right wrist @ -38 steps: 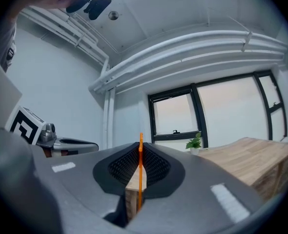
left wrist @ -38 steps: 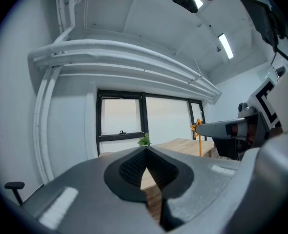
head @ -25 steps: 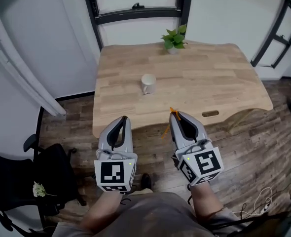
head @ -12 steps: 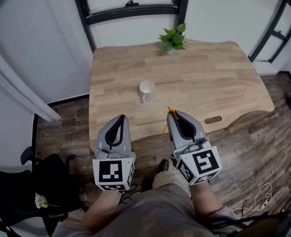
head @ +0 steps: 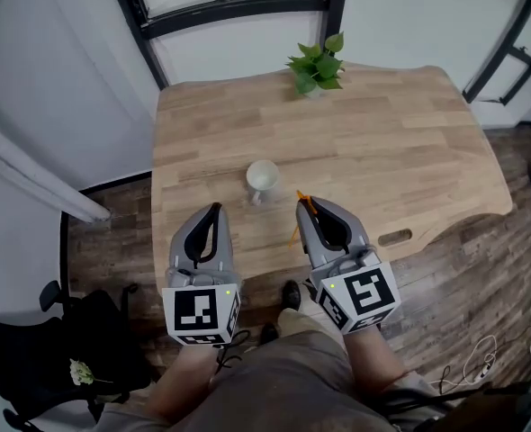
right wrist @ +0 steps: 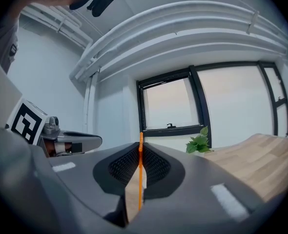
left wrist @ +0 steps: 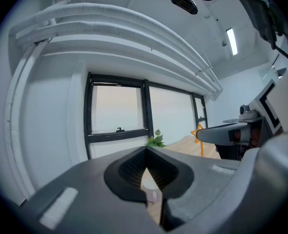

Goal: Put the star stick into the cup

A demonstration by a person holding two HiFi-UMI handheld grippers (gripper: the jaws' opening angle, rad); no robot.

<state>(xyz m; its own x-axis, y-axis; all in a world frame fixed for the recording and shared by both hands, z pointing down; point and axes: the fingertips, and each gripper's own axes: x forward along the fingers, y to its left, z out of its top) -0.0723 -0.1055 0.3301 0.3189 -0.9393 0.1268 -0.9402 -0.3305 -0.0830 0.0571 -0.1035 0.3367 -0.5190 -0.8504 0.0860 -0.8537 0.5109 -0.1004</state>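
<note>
A wooden tabletop (head: 400, 142) sits under a black-framed window (head: 229, 5) at 12 o'clock. White walls (head: 58, 70), dark wood floor (head: 490, 277). A black chair (head: 40, 358) stands at 8 o'clock.

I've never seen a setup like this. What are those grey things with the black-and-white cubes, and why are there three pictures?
There is no robot here. A person holds a two-jaw tool in each hand: the left gripper and the right gripper. The marker cubes are parts of those grippers.

The head view comes from a camera on the person's head, looking steeply down. The left gripper view and the right gripper view each come from a camera riding on that gripper, looking along its jaws.

On the wooden table stand a white cup and a small potted plant.

The right gripper's jaws are closed on a thin orange star stick. The left gripper's jaws are together with nothing between them.
</note>
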